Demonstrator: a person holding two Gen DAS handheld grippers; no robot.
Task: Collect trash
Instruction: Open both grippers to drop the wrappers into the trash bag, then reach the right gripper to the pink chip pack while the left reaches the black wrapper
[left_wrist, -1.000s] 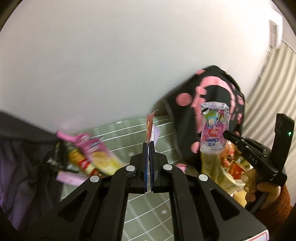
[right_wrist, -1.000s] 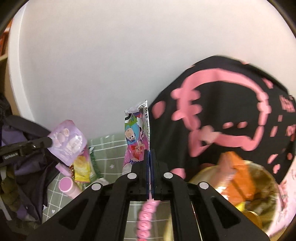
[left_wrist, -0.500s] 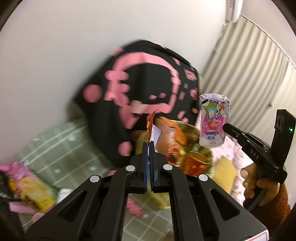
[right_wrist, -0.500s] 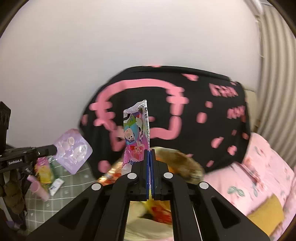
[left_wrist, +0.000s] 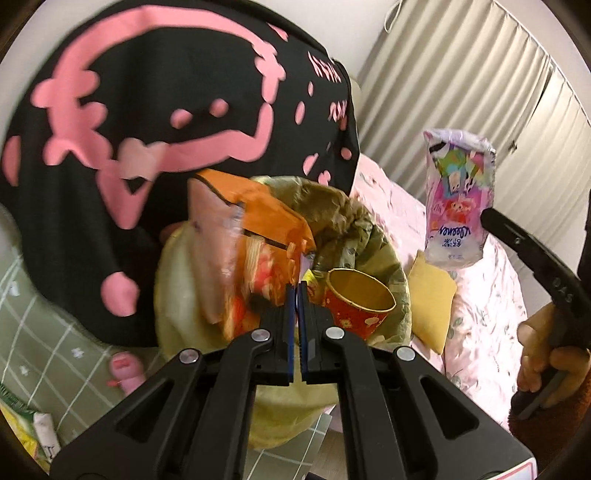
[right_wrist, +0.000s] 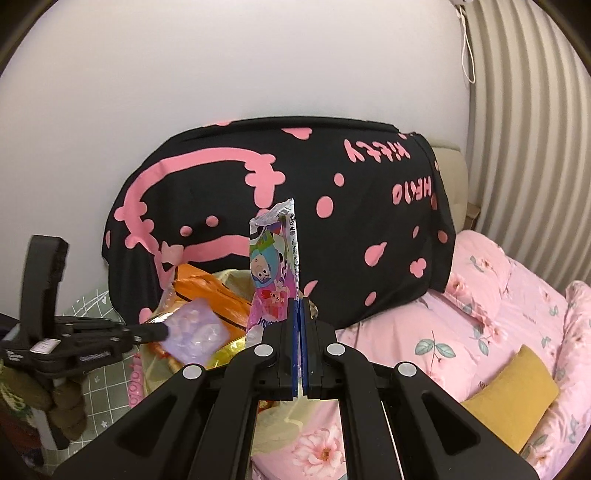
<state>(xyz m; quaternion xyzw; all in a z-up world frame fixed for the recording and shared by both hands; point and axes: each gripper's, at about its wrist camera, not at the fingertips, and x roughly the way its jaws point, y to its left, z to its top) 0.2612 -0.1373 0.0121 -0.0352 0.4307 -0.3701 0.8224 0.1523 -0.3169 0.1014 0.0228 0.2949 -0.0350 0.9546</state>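
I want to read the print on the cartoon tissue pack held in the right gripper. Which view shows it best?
The left wrist view: the cartoon tissue pack faces that camera, printed front in full. The right wrist view sees the pack nearly edge-on, rising from the shut right hand-held gripper, so its artwork looks narrow.

We see the yellow-green lined trash bin (left_wrist: 388, 258) standing before the black cushion with pink print (right_wrist: 332, 221), with the pink floral bed (right_wrist: 498, 314) to its right. In the bin sit a red paper cup (left_wrist: 358, 302) and, left of it, an orange snack wrapper (left_wrist: 266, 210). A mustard pillow (right_wrist: 513, 391) lies on the bed.
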